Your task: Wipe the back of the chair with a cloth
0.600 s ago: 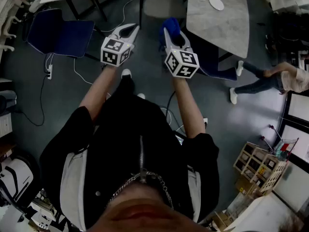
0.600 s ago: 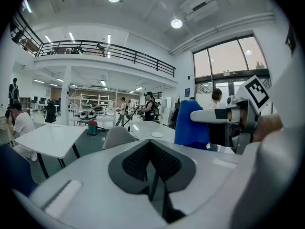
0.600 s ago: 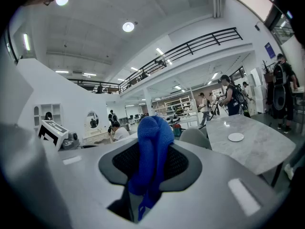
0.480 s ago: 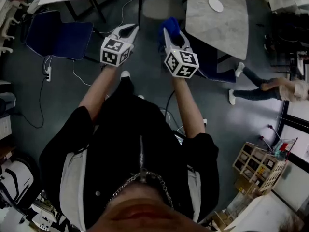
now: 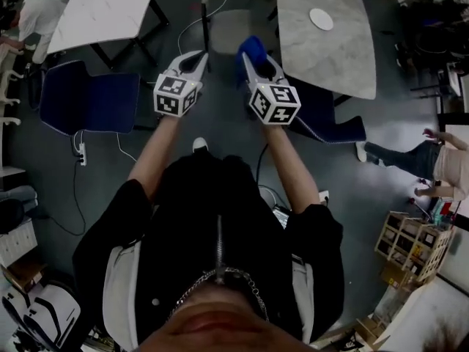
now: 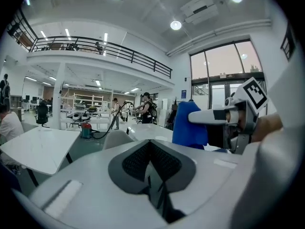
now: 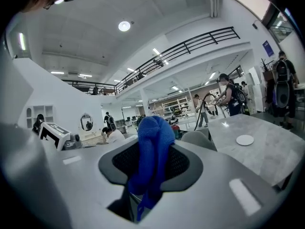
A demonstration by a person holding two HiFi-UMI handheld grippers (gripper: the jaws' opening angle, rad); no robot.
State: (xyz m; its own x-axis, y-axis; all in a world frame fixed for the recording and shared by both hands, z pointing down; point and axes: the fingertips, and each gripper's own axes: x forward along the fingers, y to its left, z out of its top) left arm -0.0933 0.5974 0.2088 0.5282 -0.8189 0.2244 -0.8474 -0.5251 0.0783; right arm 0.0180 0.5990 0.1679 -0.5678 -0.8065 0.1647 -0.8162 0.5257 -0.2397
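A blue cloth (image 5: pixel 253 48) sticks up from my right gripper (image 5: pixel 254 56), which is shut on it; in the right gripper view the blue cloth (image 7: pixel 152 149) fills the jaws. My left gripper (image 5: pixel 199 56) is held level beside it, shut and empty, with its pads meeting in the left gripper view (image 6: pixel 151 149). A light grey chair (image 5: pixel 233 22) stands on the floor just ahead of both grippers, apart from them. It shows as the grey chair (image 7: pixel 198 138) past the cloth and as a pale chair (image 6: pixel 116 138) in the left gripper view.
A marble table (image 5: pixel 344 50) with a white disc (image 5: pixel 319 18) is ahead on the right, a blue chair (image 5: pixel 333 123) tucked under it. A white table (image 5: pixel 102 9) and another blue chair (image 5: pixel 91 101) are on the left. Cables (image 5: pixel 121 149) lie on the floor. A person (image 5: pixel 440 160) is at the right.
The view has shifted forward: the grey chair and both tables now lie nearer the grippers. Both grippers keep their pose, cloth still held. The person at the right has moved further right.
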